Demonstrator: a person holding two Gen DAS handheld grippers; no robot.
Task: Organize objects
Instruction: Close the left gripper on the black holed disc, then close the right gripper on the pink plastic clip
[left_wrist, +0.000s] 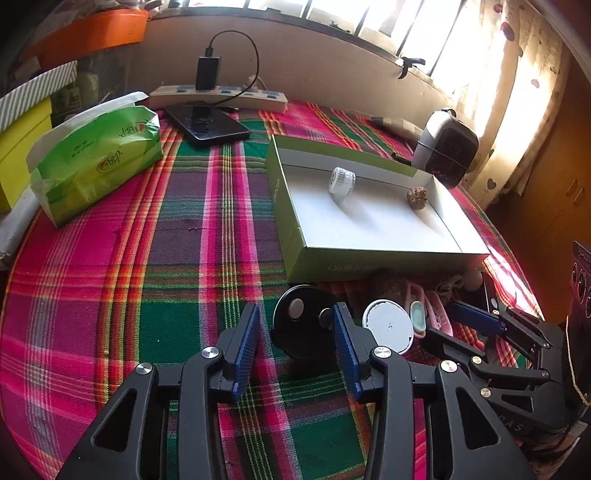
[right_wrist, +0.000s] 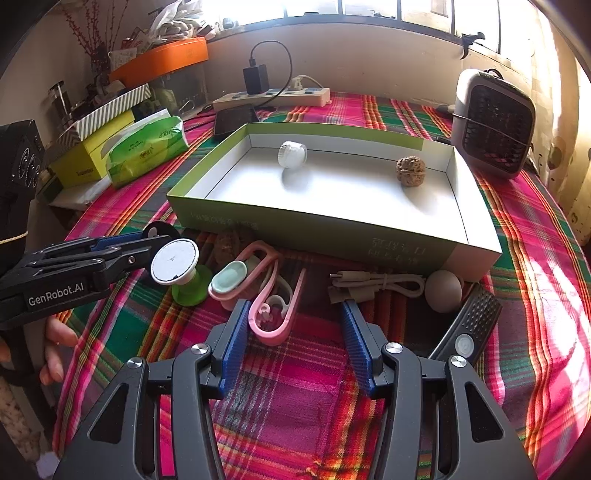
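Reaching low over the plaid bench (right_wrist: 535, 295), the left claw (left_wrist: 295, 325) stands open around a flat black round disc (left_wrist: 301, 325), probably to lift it into the shallow green cardboard box (right_wrist: 295, 225); the right claw (right_wrist: 291, 325) hovers open, empty, near the pink plastic clip (right_wrist: 275, 314).

A green plastic tissue pack (left_wrist: 98, 158) lies on the red-and-green plaid cloth (left_wrist: 147, 258) covering the desk. Behind it a black smartphone (left_wrist: 207, 123) rests beside a white power strip (left_wrist: 221, 96). A grey grilled heater (right_wrist: 493, 123) stands upright near the curtain (left_wrist: 517, 92).
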